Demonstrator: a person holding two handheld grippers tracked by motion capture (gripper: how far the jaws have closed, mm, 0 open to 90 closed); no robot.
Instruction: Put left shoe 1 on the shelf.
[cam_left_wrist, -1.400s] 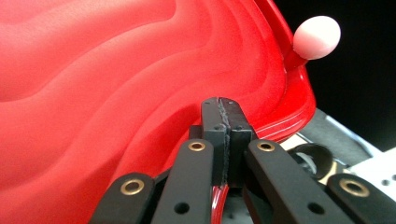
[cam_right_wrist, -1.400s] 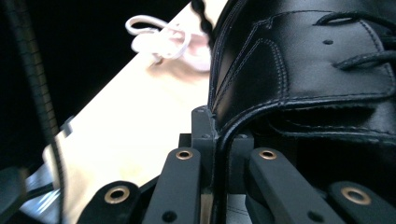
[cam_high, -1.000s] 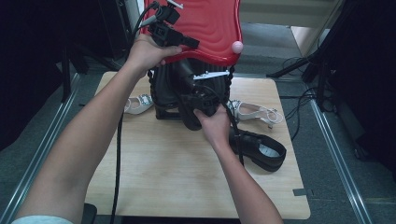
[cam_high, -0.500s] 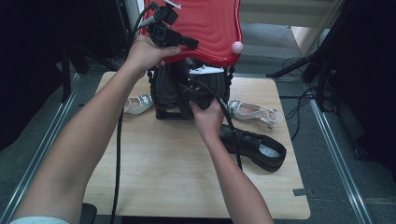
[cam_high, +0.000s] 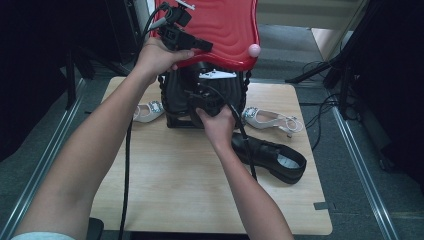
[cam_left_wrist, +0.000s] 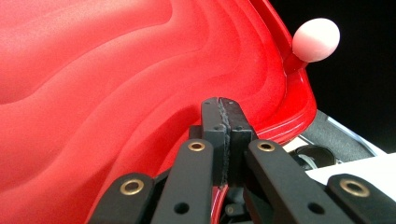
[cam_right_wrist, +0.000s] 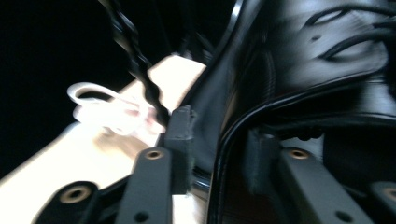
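A red ribbed lid (cam_high: 220, 30) with a pink knob (cam_high: 254, 50) stands raised over a black case (cam_high: 175, 95) at the back of the wooden table (cam_high: 165, 175). My left gripper (cam_high: 200, 46) is shut on the lid's front edge; in the left gripper view its pads (cam_left_wrist: 224, 135) meet against the red lid (cam_left_wrist: 116, 93). My right gripper (cam_high: 200, 100) is at the case's front. Its jaws (cam_right_wrist: 219, 149) have just been opening and straddle the black case wall (cam_right_wrist: 303, 60) without pressing on it.
A black shoe (cam_high: 272, 157) lies on the table right of my right hand. One white sandal (cam_high: 147, 111) lies left of the case, another (cam_high: 270, 120) to its right. A black beaded chain (cam_right_wrist: 135, 56) hangs by the case. Dark stands and cables surround the table.
My right hand has shifted a little left and toward the case. The left hand and the raised lid have stayed put.
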